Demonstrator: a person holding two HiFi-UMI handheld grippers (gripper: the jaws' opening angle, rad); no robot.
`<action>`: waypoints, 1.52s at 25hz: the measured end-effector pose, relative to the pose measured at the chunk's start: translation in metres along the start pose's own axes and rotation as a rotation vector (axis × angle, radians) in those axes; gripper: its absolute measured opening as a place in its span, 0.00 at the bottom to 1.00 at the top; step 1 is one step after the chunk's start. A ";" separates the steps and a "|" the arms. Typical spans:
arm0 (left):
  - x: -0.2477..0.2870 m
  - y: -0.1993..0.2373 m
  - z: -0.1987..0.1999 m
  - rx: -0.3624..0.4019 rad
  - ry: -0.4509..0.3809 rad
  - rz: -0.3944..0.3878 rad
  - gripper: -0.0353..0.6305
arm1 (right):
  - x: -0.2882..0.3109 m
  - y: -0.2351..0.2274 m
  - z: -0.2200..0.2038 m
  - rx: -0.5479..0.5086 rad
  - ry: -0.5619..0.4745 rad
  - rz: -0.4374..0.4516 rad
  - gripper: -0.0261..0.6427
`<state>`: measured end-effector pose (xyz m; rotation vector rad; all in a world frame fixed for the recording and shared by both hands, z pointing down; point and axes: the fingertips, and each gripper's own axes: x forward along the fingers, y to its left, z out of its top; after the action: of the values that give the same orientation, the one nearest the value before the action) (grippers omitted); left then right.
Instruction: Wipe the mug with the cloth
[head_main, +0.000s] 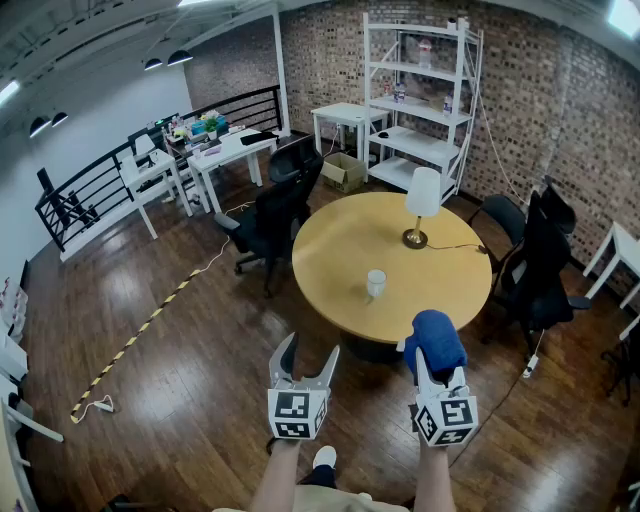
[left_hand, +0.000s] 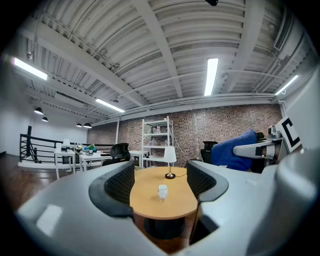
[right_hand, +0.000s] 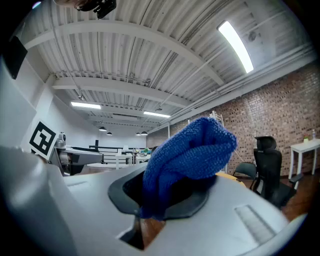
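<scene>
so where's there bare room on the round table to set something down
The whole left half of the table is bare, from the mug and lamp across to the edge by the black office chair. The near strip in front of the mug is free too. Busiest is the far right, where the lamp's cord trails to the rim.

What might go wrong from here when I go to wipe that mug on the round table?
The mug stands alone and unheld; the left gripper is open and empty, so a push from the cloth may tip it. The lamp and its cord sit beyond the mug; a wide sweep might snag them.
</scene>
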<state>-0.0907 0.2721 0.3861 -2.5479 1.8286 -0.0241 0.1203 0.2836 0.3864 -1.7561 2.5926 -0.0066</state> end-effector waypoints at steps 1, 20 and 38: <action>0.011 0.007 0.004 0.005 -0.005 -0.013 0.51 | 0.012 0.001 0.003 0.000 -0.003 -0.006 0.14; 0.196 0.071 0.000 -0.126 -0.079 -0.188 0.48 | 0.159 -0.069 -0.011 0.051 0.038 -0.151 0.14; 0.402 0.084 -0.030 -0.119 0.011 0.032 0.47 | 0.383 -0.223 -0.036 0.107 0.067 0.153 0.14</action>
<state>-0.0418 -0.1351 0.4184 -2.6000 1.9312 0.0734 0.1849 -0.1552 0.4220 -1.5462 2.7101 -0.2024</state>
